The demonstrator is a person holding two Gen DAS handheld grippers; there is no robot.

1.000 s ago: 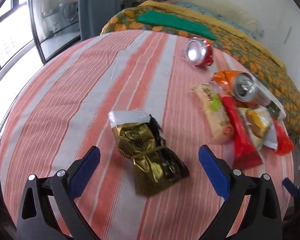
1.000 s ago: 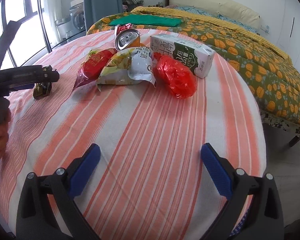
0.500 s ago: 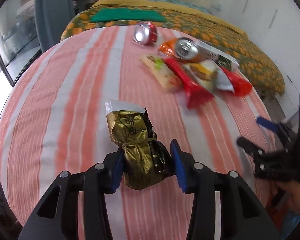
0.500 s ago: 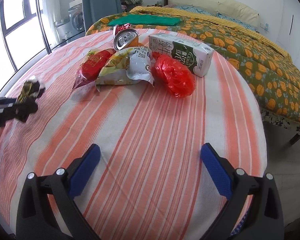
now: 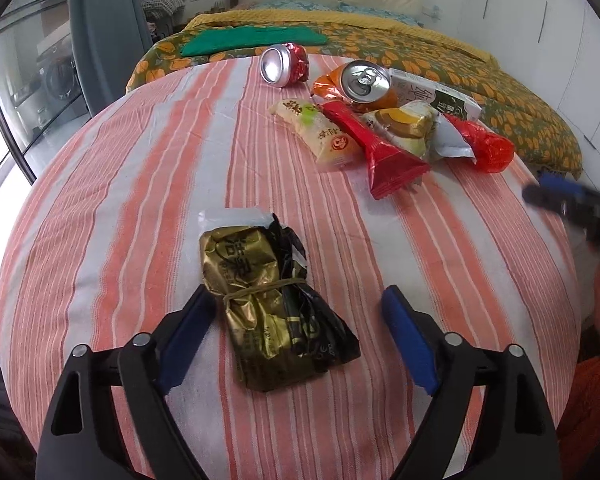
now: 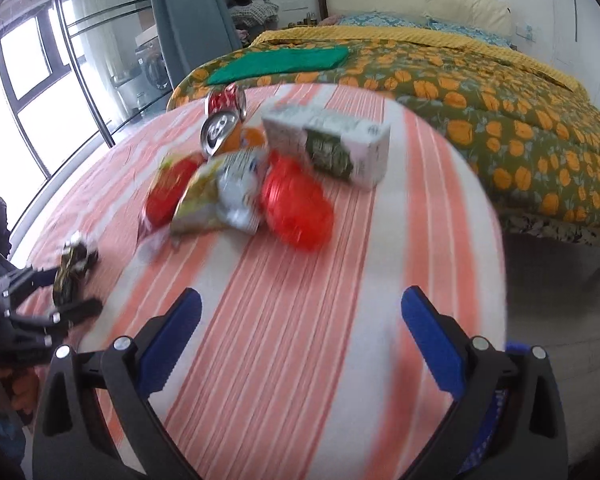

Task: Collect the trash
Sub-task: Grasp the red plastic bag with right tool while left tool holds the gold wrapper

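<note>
A crumpled gold and black wrapper (image 5: 272, 300) lies on the striped tablecloth (image 5: 140, 184) between the fingers of my open left gripper (image 5: 296, 336); the jaws stand apart on either side of it. The wrapper also shows small in the right wrist view (image 6: 74, 268). Farther off lies a pile of trash: a red can (image 5: 282, 65), an orange can (image 5: 366, 82), a milk carton (image 6: 328, 146), snack packets (image 5: 324, 132), a red wrapper (image 5: 384, 152) and a red plastic bag (image 6: 296, 204). My right gripper (image 6: 300, 340) is open and empty above the cloth.
A bed with an orange-flowered cover (image 6: 480, 92) and a green cloth (image 6: 280, 62) stands behind the table. Windows and a glass door (image 6: 60, 80) are at the left. The right gripper shows at the right edge of the left wrist view (image 5: 572, 204).
My left gripper closed on the gold wrapper half a second ago and has now opened again, the wrapper lying between the jaws. My right gripper has moved and its view is blurred.
</note>
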